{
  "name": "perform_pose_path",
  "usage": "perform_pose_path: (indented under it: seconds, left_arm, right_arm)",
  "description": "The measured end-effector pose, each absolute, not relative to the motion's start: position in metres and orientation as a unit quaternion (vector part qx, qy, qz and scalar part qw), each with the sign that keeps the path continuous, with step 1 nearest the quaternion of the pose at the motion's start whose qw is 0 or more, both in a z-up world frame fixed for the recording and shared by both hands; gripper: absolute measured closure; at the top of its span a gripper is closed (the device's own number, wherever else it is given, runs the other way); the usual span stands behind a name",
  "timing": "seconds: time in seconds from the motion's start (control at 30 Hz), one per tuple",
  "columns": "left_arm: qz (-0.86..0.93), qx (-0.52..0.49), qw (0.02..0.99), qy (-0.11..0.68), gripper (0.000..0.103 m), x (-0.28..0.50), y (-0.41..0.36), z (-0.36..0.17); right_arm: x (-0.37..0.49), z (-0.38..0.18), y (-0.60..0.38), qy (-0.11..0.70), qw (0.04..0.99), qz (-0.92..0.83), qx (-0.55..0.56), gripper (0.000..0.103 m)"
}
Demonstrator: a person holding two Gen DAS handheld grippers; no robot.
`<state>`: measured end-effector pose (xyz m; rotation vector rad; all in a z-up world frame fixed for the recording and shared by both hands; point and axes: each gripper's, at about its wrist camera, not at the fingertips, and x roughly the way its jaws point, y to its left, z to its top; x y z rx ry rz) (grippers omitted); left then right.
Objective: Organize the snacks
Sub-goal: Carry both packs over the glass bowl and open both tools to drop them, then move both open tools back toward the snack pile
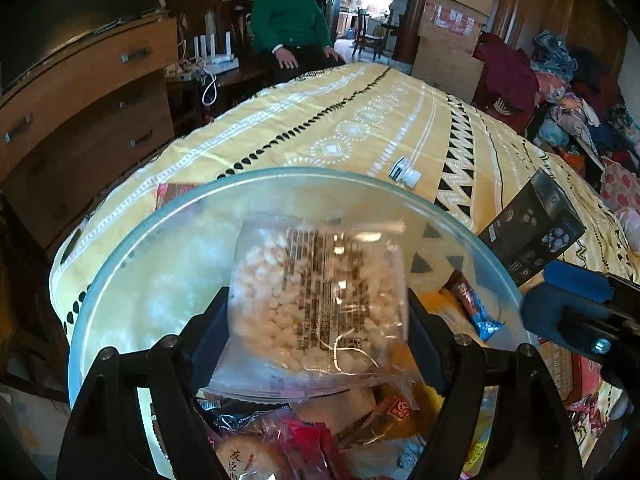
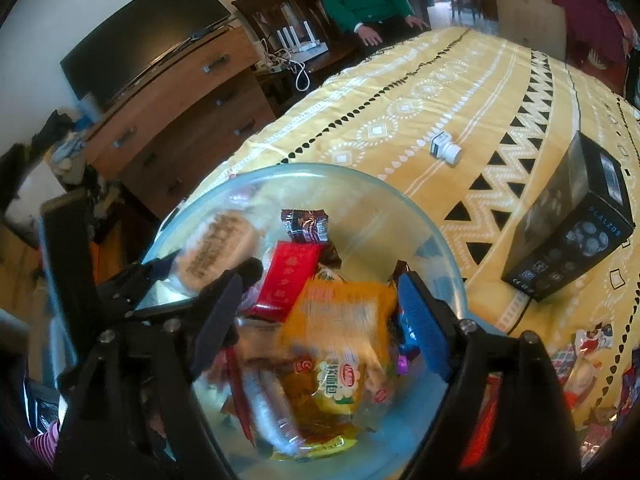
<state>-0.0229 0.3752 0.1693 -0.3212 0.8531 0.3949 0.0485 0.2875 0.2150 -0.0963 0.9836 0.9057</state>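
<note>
A clear glass bowl (image 1: 132, 240) on the yellow patterned tablecloth holds several wrapped snacks. My left gripper (image 1: 320, 312) is shut on a clear bag of white puffed snacks (image 1: 316, 300) and holds it over the bowl. My right gripper (image 2: 324, 312) hangs over the same bowl (image 2: 360, 188) with its jaws apart around an orange snack packet (image 2: 340, 320); the packet is blurred and I cannot tell if it is gripped. A red packet (image 2: 288, 280) and a round cake (image 2: 216, 248) lie in the bowl. The right gripper's blue fingers (image 1: 568, 296) show in the left wrist view.
A black box (image 2: 576, 220) stands right of the bowl; it also shows in the left wrist view (image 1: 532, 224). A small white bottle (image 2: 446, 148) lies on the cloth beyond. More snack packets (image 2: 592, 360) lie at the right. A person in green (image 1: 288, 20) sits at the far end. A wooden dresser (image 1: 80, 92) stands left.
</note>
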Motion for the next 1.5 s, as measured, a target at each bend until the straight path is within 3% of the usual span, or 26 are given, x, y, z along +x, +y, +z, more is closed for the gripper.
perform_pose_path:
  seconds: [0.07,0.37,0.5,0.57,0.7,1.03,1.5]
  left_arm:
    - [0.189,-0.156,0.879,0.409,0.013,-0.023,0.375,0.169]
    - [0.162,-0.146,0.903,0.370,0.012,-0.043,0.345,0.192]
    - [0.120,-0.139,0.918,0.351,0.012,-0.050,0.307,0.210]
    - [0.083,-0.133,0.927,0.342,0.012,-0.060,0.280,0.221]
    - [0.006,-0.127,0.940,0.316,0.001,-0.086,0.222,0.230]
    - [-0.120,-0.081,0.922,0.360,0.001,-0.094,0.105,0.214]
    - [-0.126,-0.023,0.933,0.336,0.001,-0.141,0.058,0.241]
  right_arm:
    - [0.043,0.218,0.287,0.450,0.785,0.423,-0.046,0.019]
    - [-0.015,0.235,0.209,0.380,0.823,0.421,0.001,0.016]
    - [-0.050,0.234,0.136,0.345,0.864,0.367,0.021,0.006]
    - [-0.066,0.218,0.098,0.365,0.873,0.323,0.026,0.006]
    - [-0.106,0.179,0.027,0.439,0.863,0.249,0.028,0.006]
    - [-0.205,0.140,-0.143,0.462,0.869,0.055,0.168,0.006]
    - [-0.207,0.124,-0.166,0.444,0.871,0.116,0.174,0.006]
